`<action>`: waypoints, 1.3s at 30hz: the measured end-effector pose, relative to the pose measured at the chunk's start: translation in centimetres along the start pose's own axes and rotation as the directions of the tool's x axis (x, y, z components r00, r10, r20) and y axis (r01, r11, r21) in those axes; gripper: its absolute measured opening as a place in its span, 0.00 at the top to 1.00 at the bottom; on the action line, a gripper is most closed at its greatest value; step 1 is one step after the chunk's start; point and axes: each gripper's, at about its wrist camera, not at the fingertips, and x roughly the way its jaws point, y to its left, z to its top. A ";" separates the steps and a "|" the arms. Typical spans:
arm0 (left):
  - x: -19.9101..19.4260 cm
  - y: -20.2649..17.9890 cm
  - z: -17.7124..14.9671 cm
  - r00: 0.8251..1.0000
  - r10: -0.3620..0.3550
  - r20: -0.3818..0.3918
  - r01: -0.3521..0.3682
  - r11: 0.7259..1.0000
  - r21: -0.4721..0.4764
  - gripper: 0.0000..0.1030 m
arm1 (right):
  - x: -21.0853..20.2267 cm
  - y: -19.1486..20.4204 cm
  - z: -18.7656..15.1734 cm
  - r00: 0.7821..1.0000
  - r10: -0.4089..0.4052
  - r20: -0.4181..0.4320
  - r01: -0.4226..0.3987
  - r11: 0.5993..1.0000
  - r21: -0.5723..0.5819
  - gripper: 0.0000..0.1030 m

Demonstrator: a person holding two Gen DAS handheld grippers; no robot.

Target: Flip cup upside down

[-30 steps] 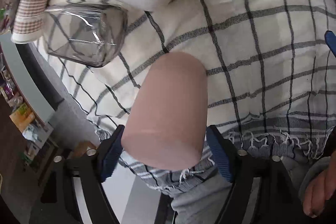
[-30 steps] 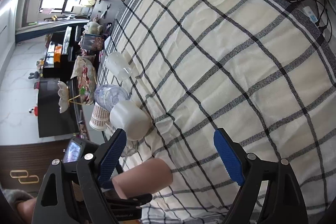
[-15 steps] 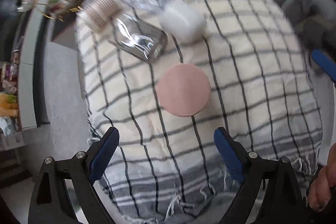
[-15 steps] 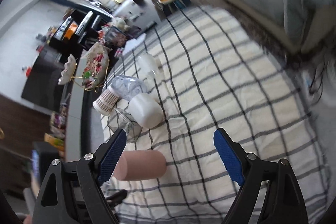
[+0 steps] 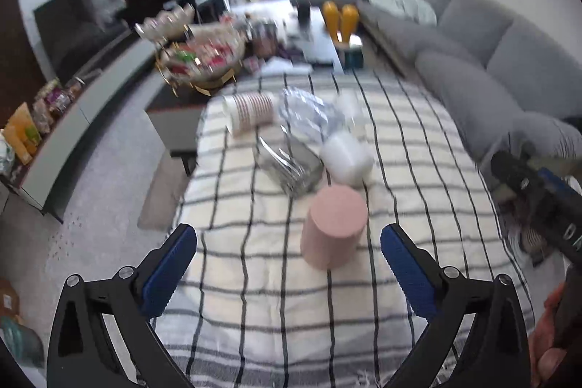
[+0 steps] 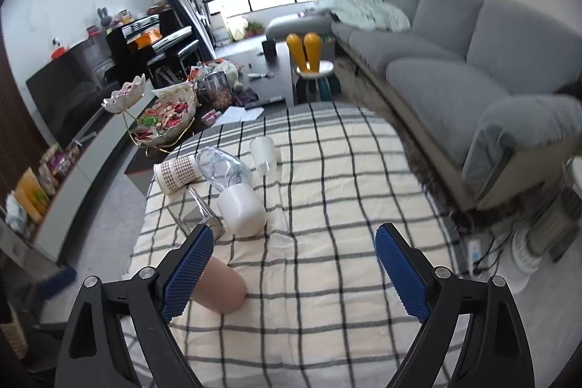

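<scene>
The checked cloth [image 5: 254, 279] lies soft and rumpled beneath both tools. The pink cup [image 5: 333, 226] stands mouth-down just ahead of the left gripper [image 5: 287, 255], between its spread, empty jaws. The right gripper [image 6: 291, 264] is likewise released, cup at its left finger. Risk: either finger clipping the cup could topple it.

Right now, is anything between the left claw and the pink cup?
Nothing visible. The pink cup stands base-up on the checked cloth ahead of the open left claw; the white cup and clear glass lie beyond it.
</scene>
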 end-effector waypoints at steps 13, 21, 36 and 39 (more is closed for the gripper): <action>-2.5 1.9 -1.5 0.970 0.117 0.212 -0.105 0.992 -0.068 0.00 | -3.0 2.9 -2.0 0.979 -0.091 0.184 0.114 0.986 -0.118 0.07; -3.2 1.8 -2.1 0.966 0.105 0.238 -0.091 0.993 -0.069 0.00 | -3.8 3.5 -2.2 0.970 -0.101 0.222 0.133 0.982 -0.135 0.06; -3.2 1.2 -2.0 0.958 0.135 0.253 -0.130 0.991 -0.037 0.00 | -4.2 3.6 -2.1 0.972 -0.101 0.212 0.129 0.984 -0.122 0.06; -3.3 1.2 -2.0 0.957 0.138 0.254 -0.132 0.990 -0.039 0.00 | -4.1 3.5 -2.1 0.972 -0.101 0.214 0.130 0.984 -0.125 0.06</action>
